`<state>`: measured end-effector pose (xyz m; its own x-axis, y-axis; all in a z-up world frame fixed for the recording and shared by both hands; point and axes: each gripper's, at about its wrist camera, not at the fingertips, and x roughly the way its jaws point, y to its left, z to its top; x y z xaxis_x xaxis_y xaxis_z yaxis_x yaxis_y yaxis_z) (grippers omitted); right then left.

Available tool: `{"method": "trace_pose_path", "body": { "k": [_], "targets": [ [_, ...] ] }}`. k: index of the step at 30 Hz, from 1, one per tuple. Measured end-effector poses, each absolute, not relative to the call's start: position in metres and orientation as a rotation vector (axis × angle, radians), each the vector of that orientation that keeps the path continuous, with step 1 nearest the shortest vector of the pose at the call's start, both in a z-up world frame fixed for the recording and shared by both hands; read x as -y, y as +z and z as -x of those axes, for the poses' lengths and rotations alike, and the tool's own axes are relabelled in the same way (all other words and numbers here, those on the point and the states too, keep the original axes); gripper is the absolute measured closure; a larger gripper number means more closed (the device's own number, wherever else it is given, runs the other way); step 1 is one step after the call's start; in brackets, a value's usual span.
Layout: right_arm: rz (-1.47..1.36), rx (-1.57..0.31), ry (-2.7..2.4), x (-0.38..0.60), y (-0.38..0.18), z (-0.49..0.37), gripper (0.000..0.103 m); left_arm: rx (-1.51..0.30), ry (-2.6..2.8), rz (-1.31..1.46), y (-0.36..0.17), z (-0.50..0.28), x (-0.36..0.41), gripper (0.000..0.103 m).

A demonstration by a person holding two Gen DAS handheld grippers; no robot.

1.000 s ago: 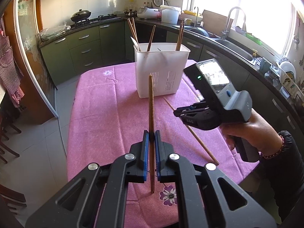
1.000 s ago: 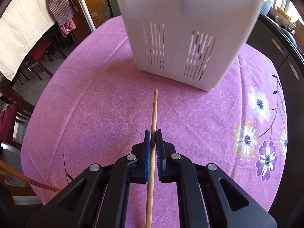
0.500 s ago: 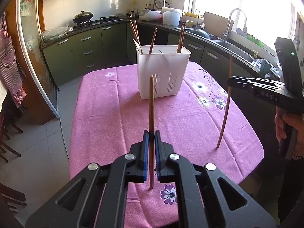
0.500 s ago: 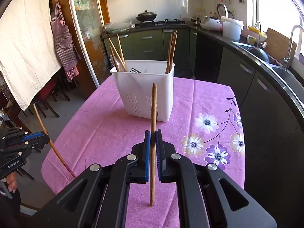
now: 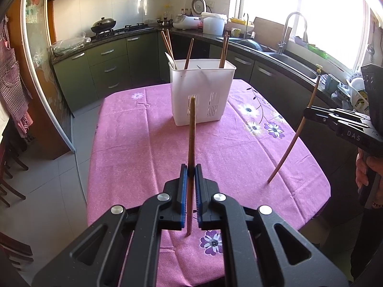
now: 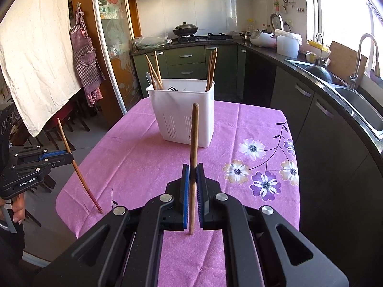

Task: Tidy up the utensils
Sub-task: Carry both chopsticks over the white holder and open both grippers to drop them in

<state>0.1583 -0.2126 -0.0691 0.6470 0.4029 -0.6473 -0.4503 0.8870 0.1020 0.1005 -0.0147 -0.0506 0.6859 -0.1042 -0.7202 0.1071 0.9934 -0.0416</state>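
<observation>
A white slotted utensil holder (image 5: 202, 91) stands on the pink tablecloth (image 5: 148, 143), with several chopsticks and a spoon in it; it also shows in the right wrist view (image 6: 184, 112). My left gripper (image 5: 190, 169) is shut on a brown chopstick (image 5: 191, 143), held upright above the near table edge. My right gripper (image 6: 193, 167) is shut on another chopstick (image 6: 194, 141), also upright. Each gripper shows in the other's view: the right gripper (image 5: 308, 113) at the table's right side, the left gripper (image 6: 70, 157) at its left.
Dark green kitchen cabinets and a counter with a sink (image 5: 294, 64) run behind and to the right of the table. A stove with a wok (image 5: 103, 24) is at the back. Chairs (image 6: 59, 129) and a hanging apron (image 6: 86, 55) are on the left.
My right gripper has lifted its chopstick off the table, turned it upright and drawn back to the table's right side. My left gripper has also backed away from the holder.
</observation>
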Motion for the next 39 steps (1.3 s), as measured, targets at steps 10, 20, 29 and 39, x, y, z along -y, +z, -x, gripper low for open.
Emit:
{"method": "trace_pose_path", "body": {
  "k": [10,20,29,39],
  "targets": [
    [0.066,-0.719,0.491,0.214,-0.071,-0.162,0.096,-0.794,-0.121,-0.003,-0.044,-0.101,0.014,0.097],
    [0.064,-0.719,0.499,0.214,-0.068,-0.165,0.096,-0.778,-0.133,-0.003,-0.033,-0.108,0.016,0.097],
    [0.078,-0.690,0.517,0.207,-0.053,-0.166,0.096,-0.772,-0.144,-0.008,-0.021,-0.117,0.017,0.097],
    [0.096,-0.633,0.549,0.192,-0.010,-0.179,0.096,-0.728,-0.171,-0.022,0.018,-0.139,0.019,0.097]
  ]
}}
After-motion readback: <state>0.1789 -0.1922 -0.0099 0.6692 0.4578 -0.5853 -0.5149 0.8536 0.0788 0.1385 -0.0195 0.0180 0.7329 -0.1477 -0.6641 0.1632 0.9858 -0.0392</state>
